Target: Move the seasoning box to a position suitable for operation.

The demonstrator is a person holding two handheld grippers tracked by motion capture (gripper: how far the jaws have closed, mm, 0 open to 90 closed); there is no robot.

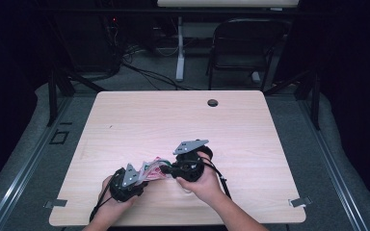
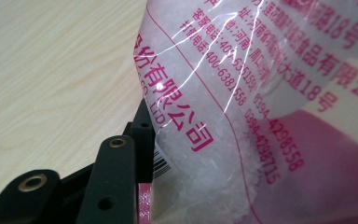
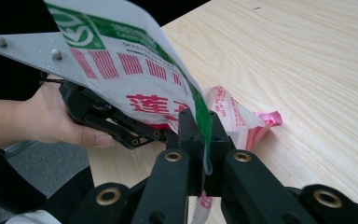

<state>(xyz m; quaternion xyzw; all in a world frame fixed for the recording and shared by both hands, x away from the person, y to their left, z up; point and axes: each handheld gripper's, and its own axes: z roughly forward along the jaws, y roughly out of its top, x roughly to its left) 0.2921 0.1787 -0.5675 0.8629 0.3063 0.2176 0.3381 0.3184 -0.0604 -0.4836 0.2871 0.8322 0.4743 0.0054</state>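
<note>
Pale wooden surface point(image 1: 139, 115), one plastic bag point(image 1: 151, 169) near its front edge.
My right hand-held gripper point(image 3: 200, 140) clamps the bag's edge; my left hand-held gripper point(image 2: 140, 140) half-closed beside it, grip unclear. Next, I judge: pull apart.

Right gripper point(image 3: 204, 154) pinching a printed plastic bag point(image 3: 140, 79)

Black jaws clamp the white, green and pink bag's edge above the light wooden table point(image 3: 307, 70).

The wooden table point(image 1: 139, 120) lies bare behind and to both sides of the hands; between the left gripper point(image 1: 127, 179) and right gripper point(image 1: 171, 169), the plastic bag point(image 1: 151, 169) blocks passage.
</note>
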